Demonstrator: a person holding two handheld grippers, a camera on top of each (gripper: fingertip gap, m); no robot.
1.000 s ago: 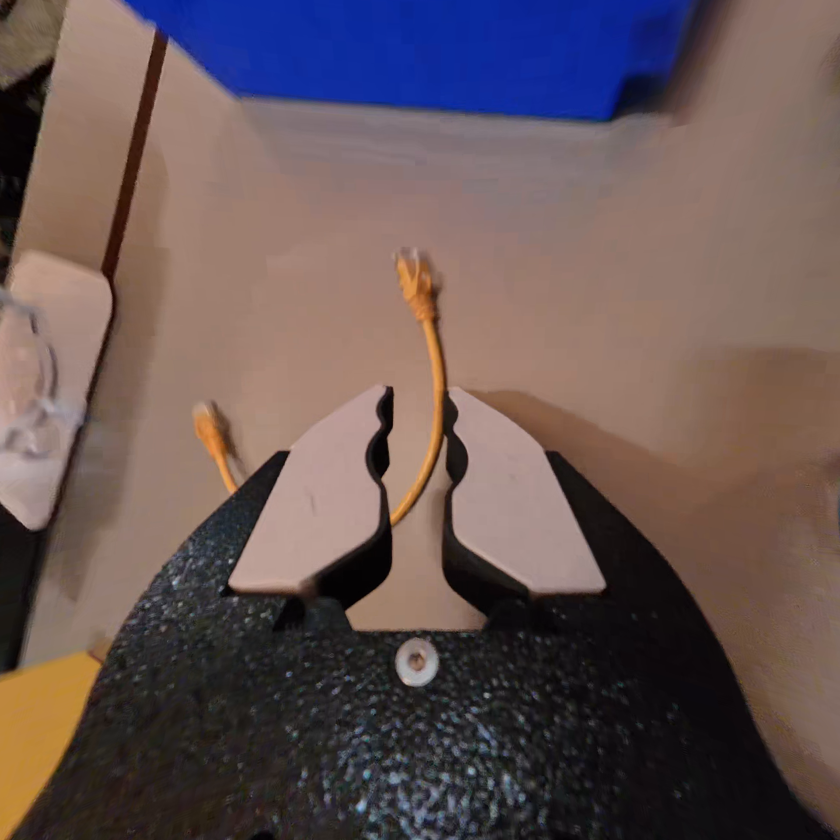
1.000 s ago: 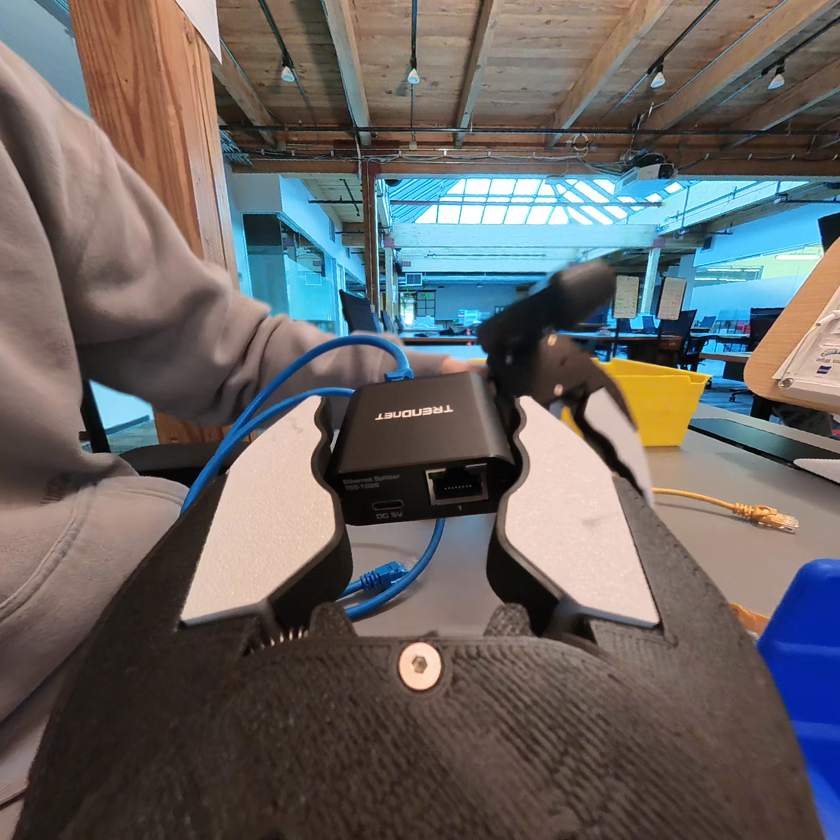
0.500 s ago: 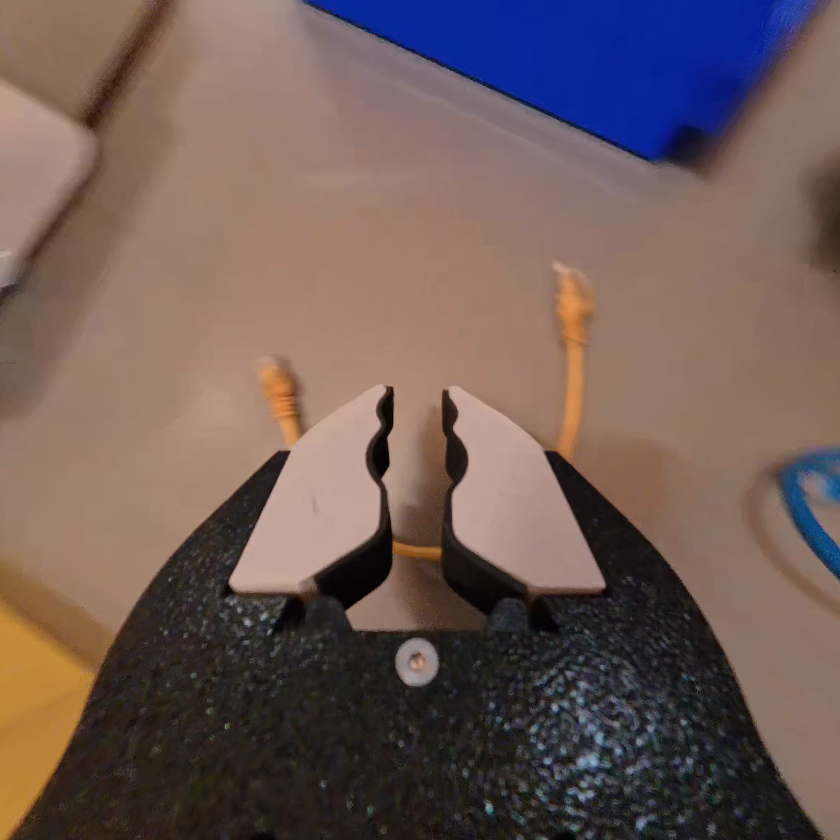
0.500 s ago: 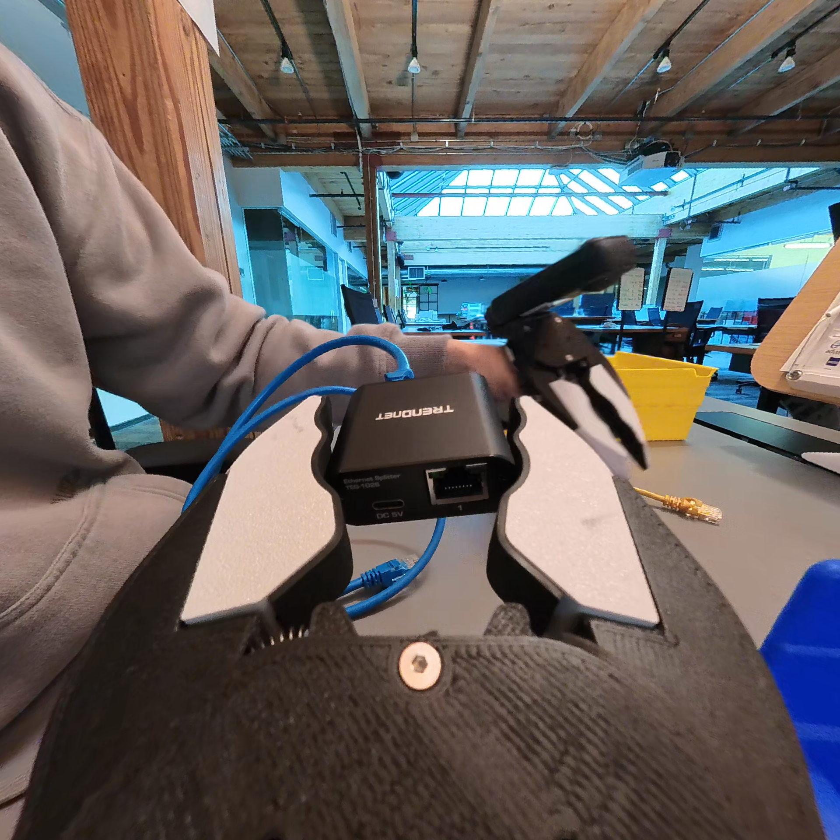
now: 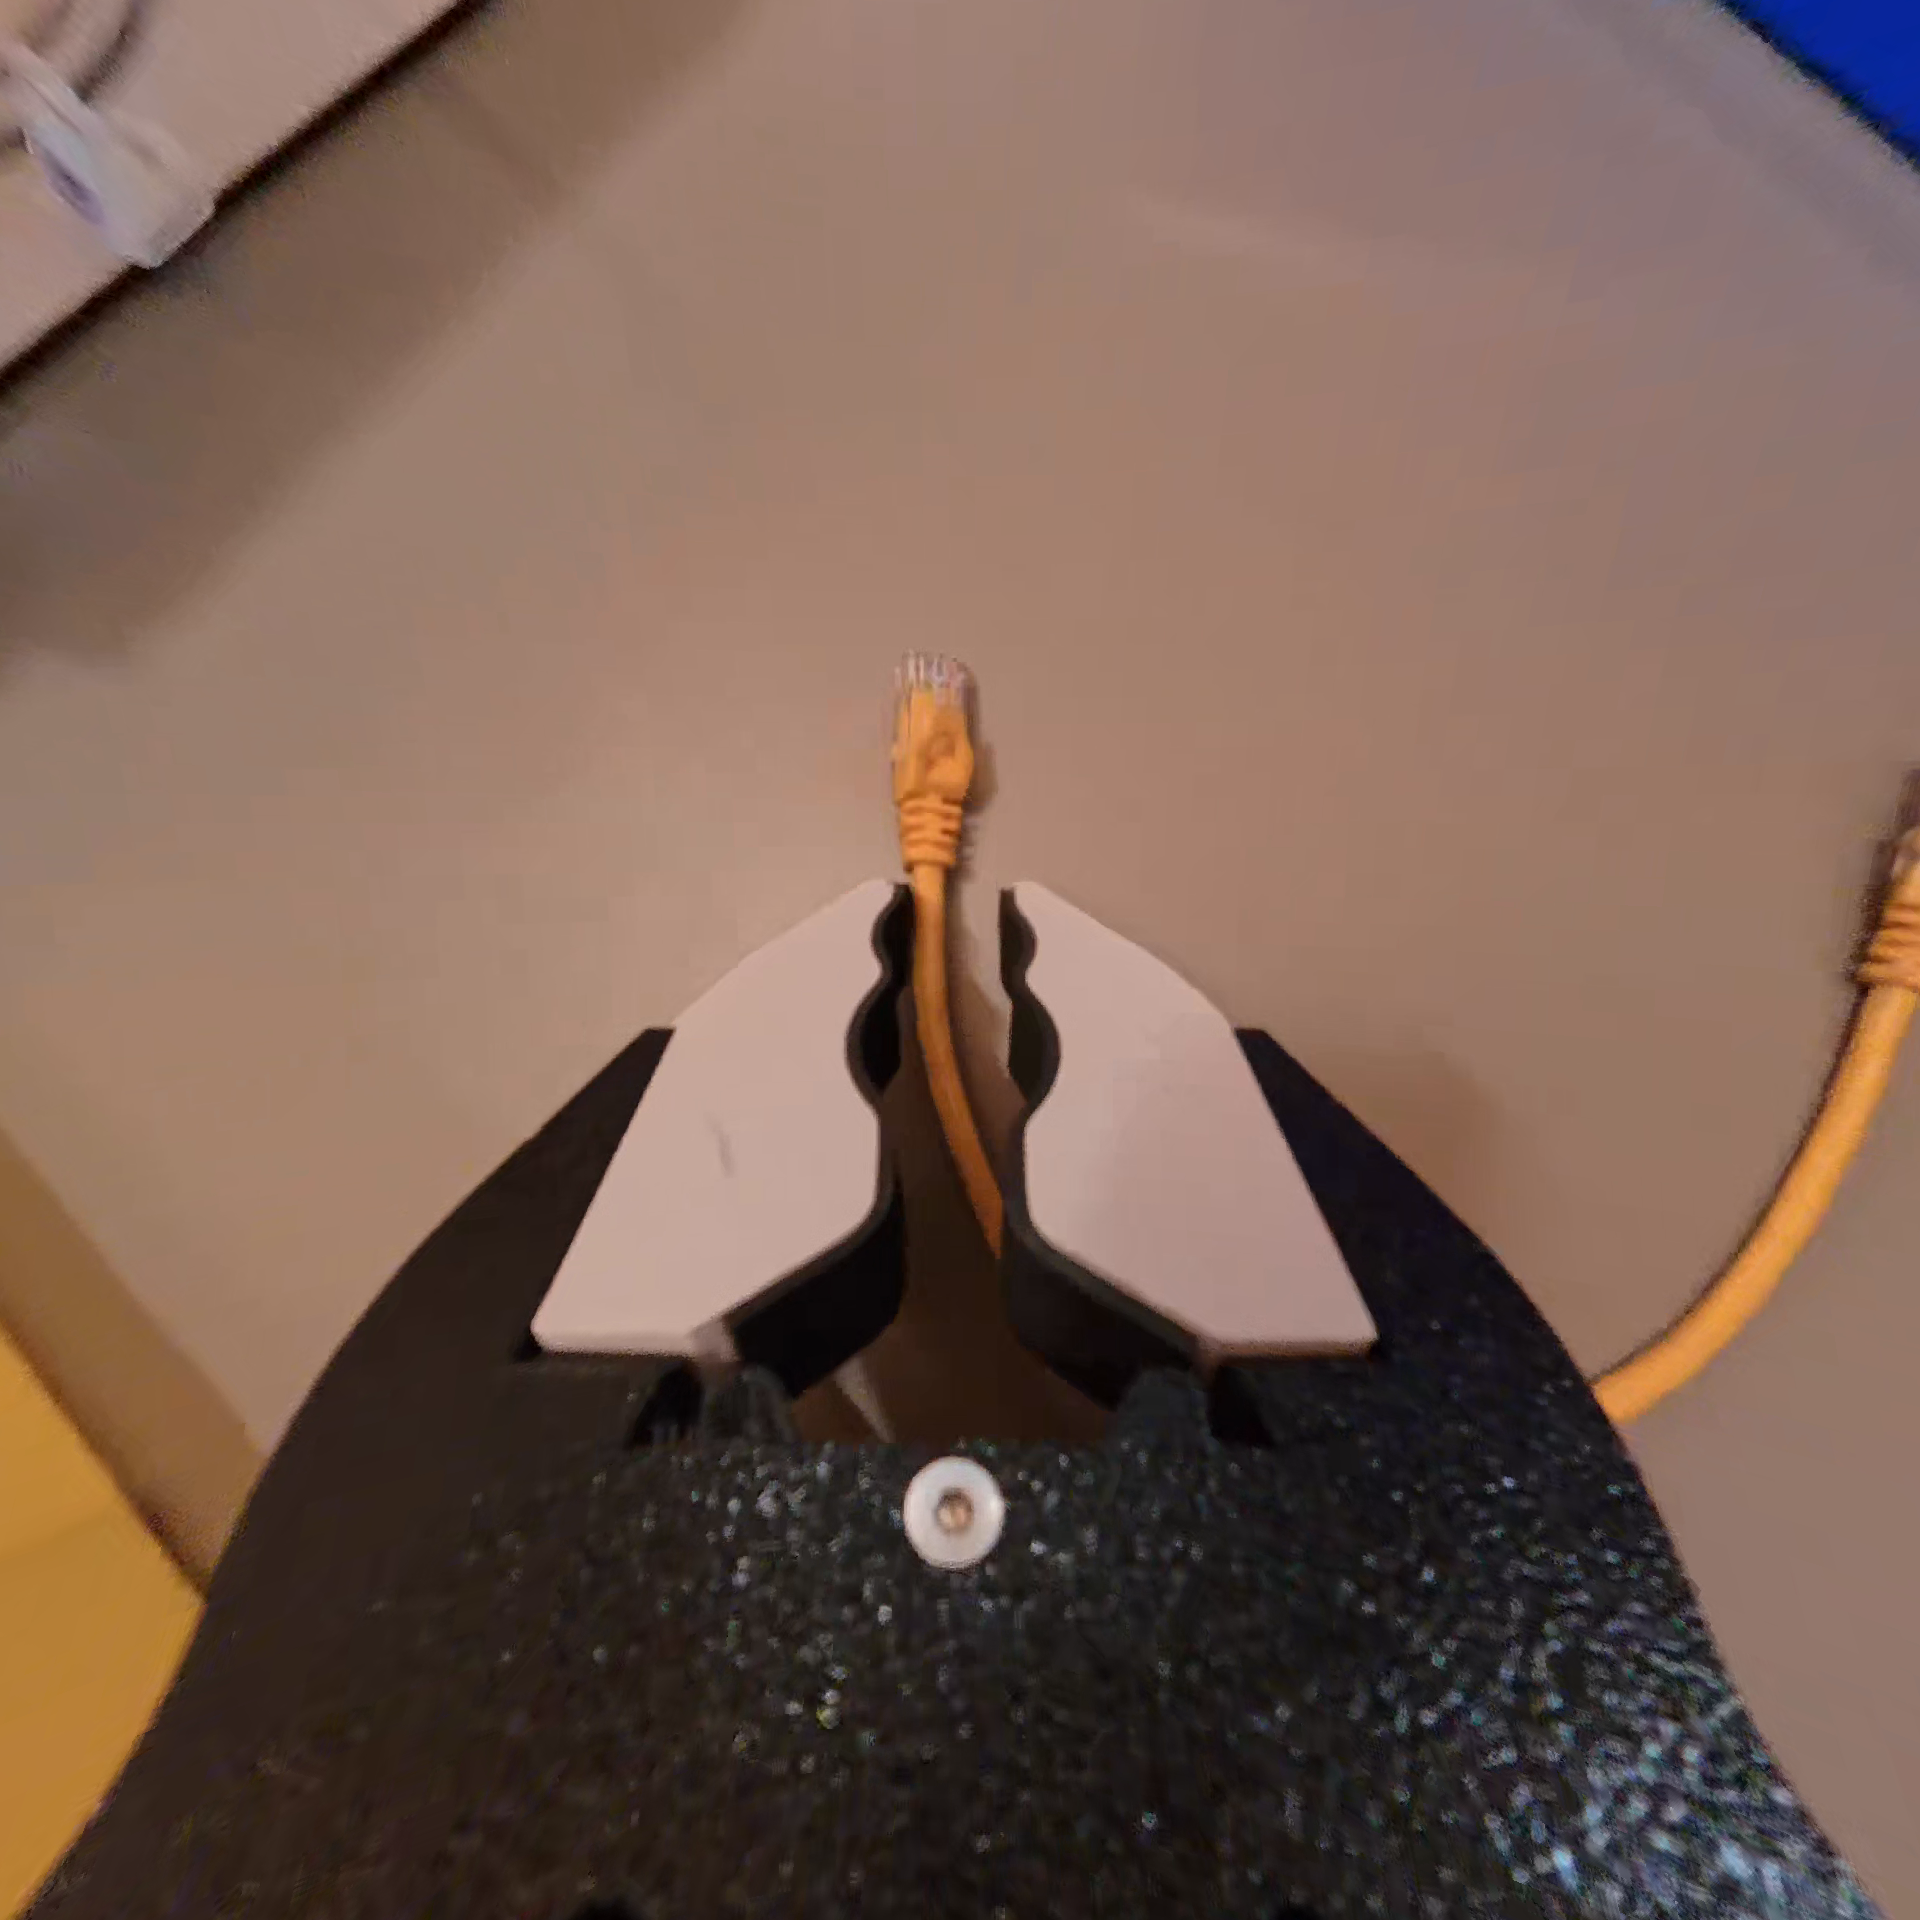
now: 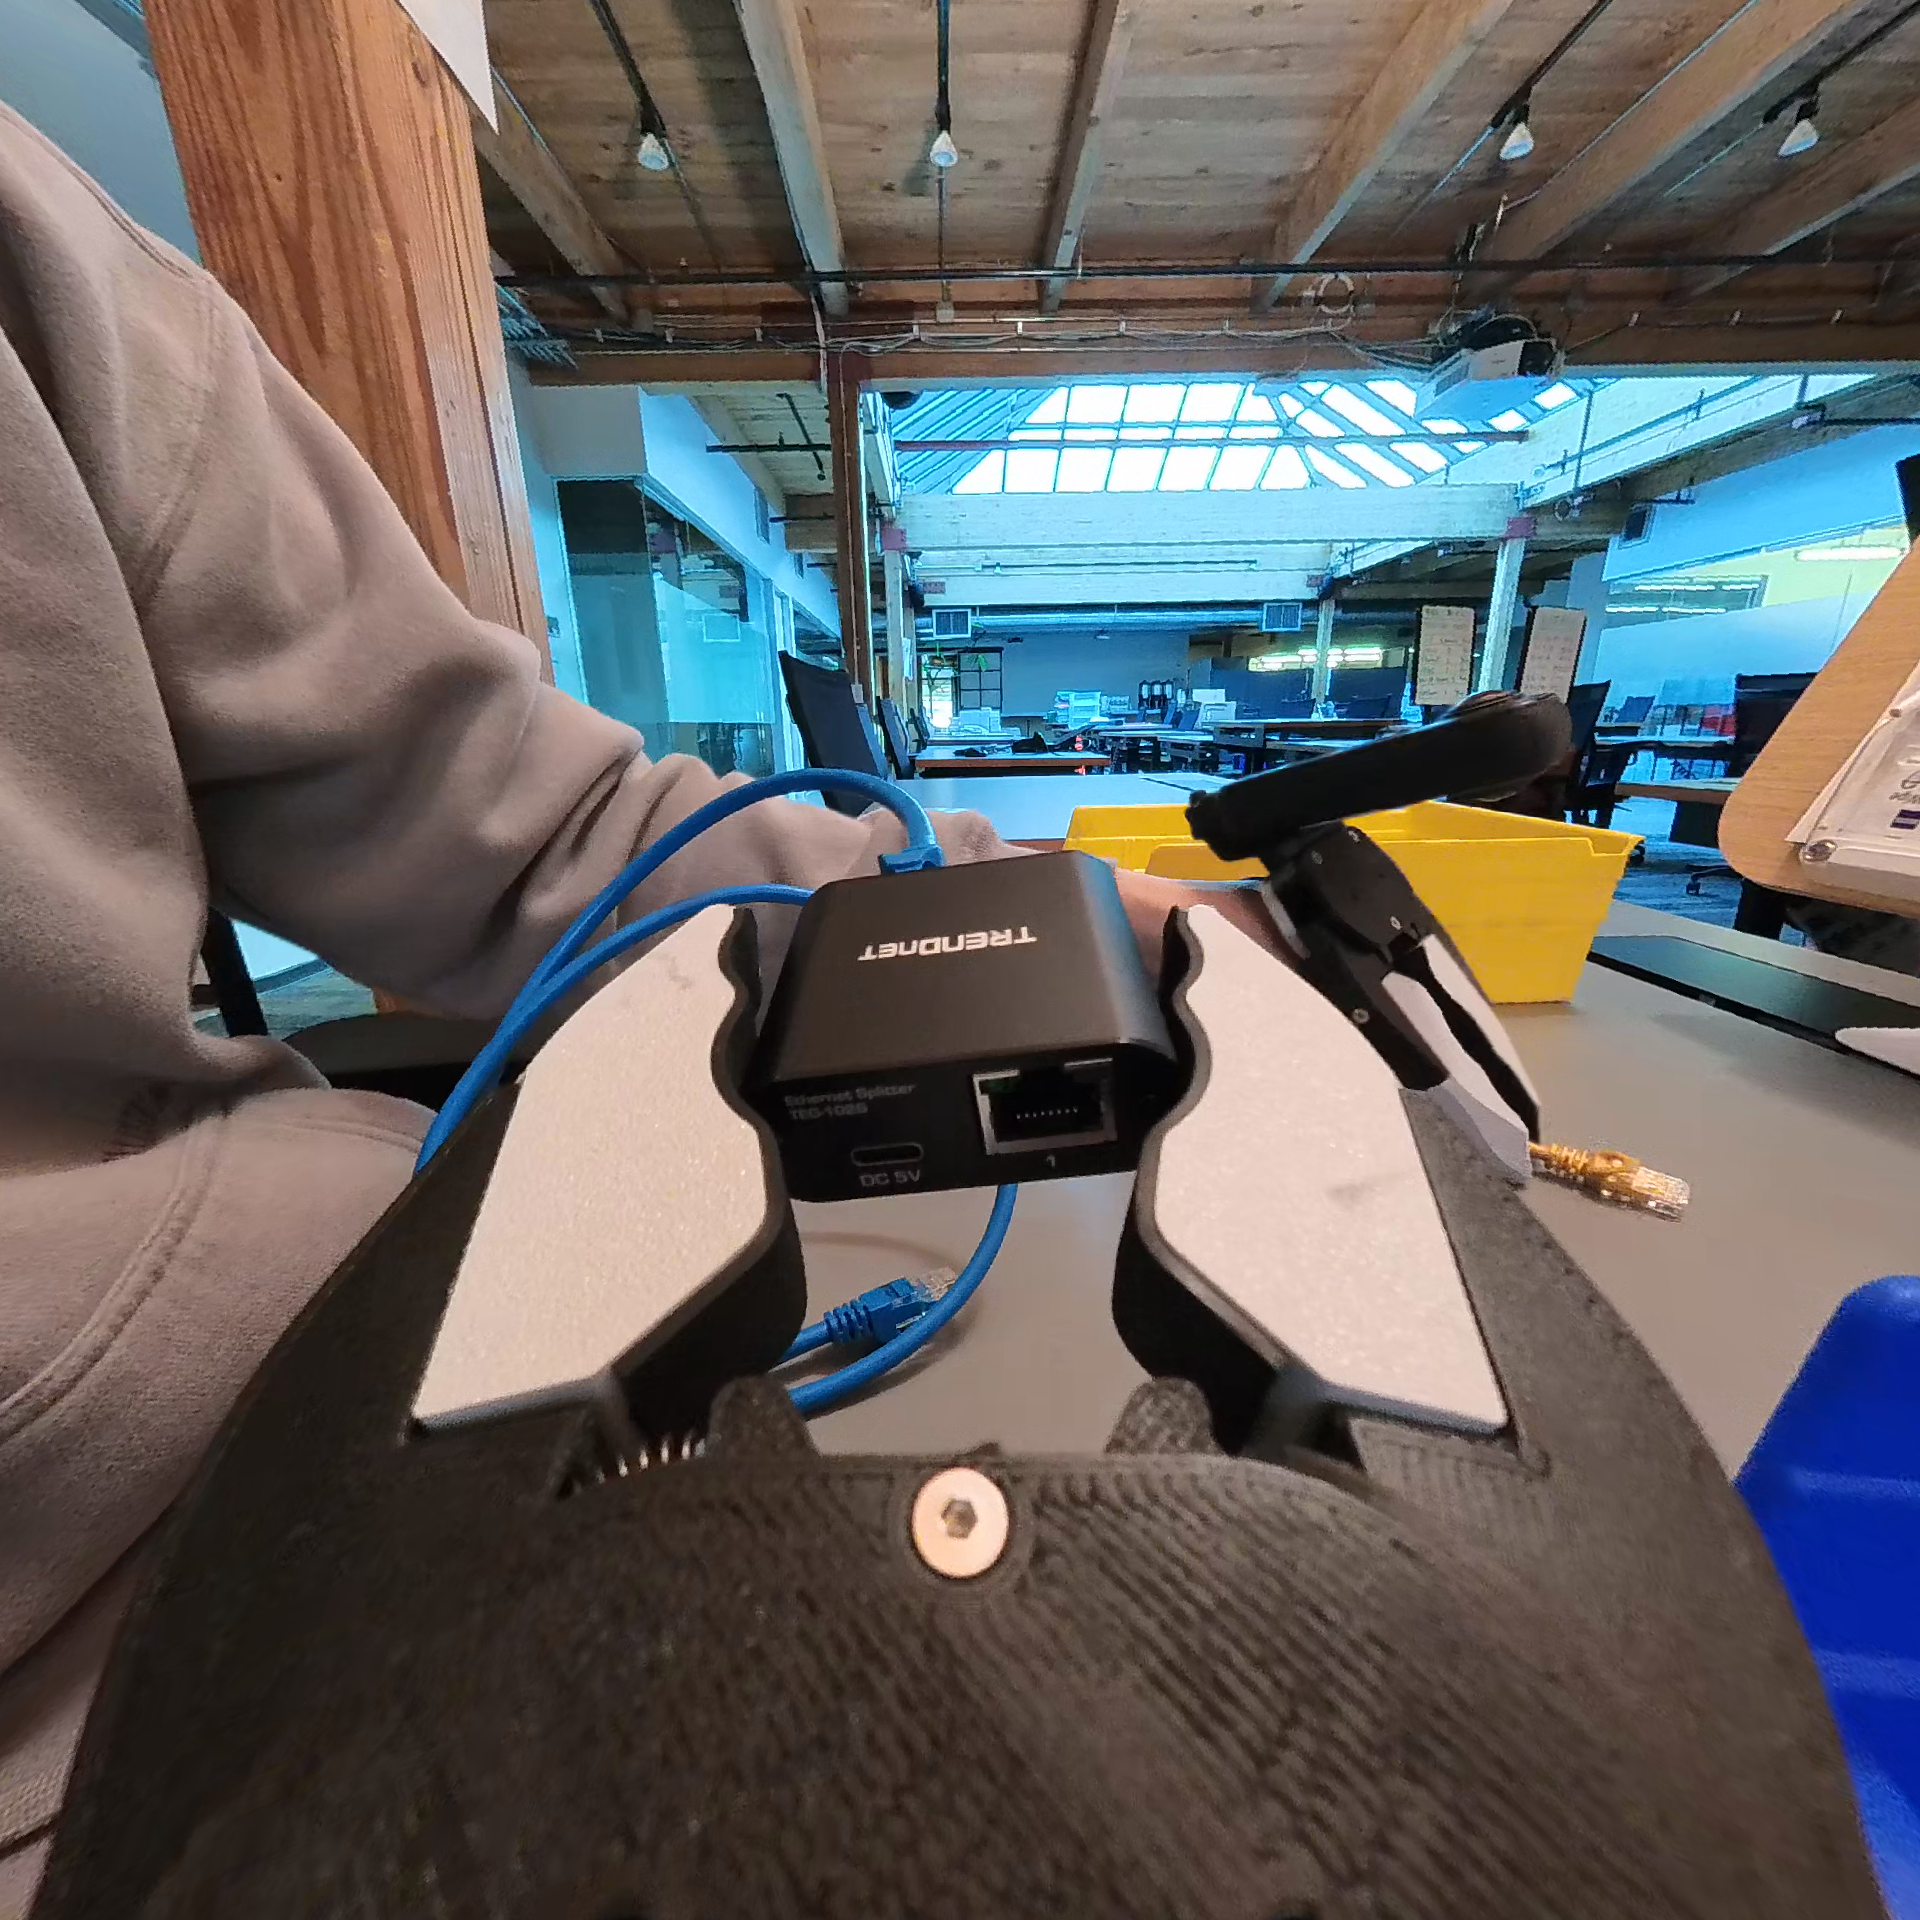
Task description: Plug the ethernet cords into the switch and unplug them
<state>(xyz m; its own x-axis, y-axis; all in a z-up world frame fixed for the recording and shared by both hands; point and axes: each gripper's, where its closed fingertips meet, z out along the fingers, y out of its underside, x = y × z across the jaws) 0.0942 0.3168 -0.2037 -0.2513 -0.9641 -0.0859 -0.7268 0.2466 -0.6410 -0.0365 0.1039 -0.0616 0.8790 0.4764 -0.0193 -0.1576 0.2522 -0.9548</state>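
My right gripper (image 6: pixel 956 920) is shut on a black switch (image 6: pixel 966 997) and holds it above the grey table, with its empty front port (image 6: pixel 1044 1112) facing me. A blue cord (image 6: pixel 623 935) is plugged into the switch's back; its other plug (image 6: pixel 894 1299) lies loose under the switch. My left gripper (image 5: pixel 951 894) is open and low over the table, with the orange cord (image 5: pixel 940 1039) lying between its fingers, not clamped. The orange plug (image 5: pixel 932 727) sticks out past the fingertips. The cord's other plug (image 5: pixel 1896 925) lies at the right. The right wrist view shows the left gripper (image 6: pixel 1496 1122) at the orange plug (image 6: pixel 1621 1184).
A yellow bin (image 6: pixel 1507 894) stands behind the left gripper. A blue bin (image 6: pixel 1839 1507) sits at the near right of the table (image 6: pixel 1714 1091). A person's grey sleeve (image 6: pixel 260 727) fills the left. A wooden post (image 6: pixel 343 312) stands behind it. The tips of one gripper are about 30 cm away from the tips of the other.
My left gripper swung over the table and came down, so one orange plug end now lies between its fingers. The right gripper and the switch stayed still.
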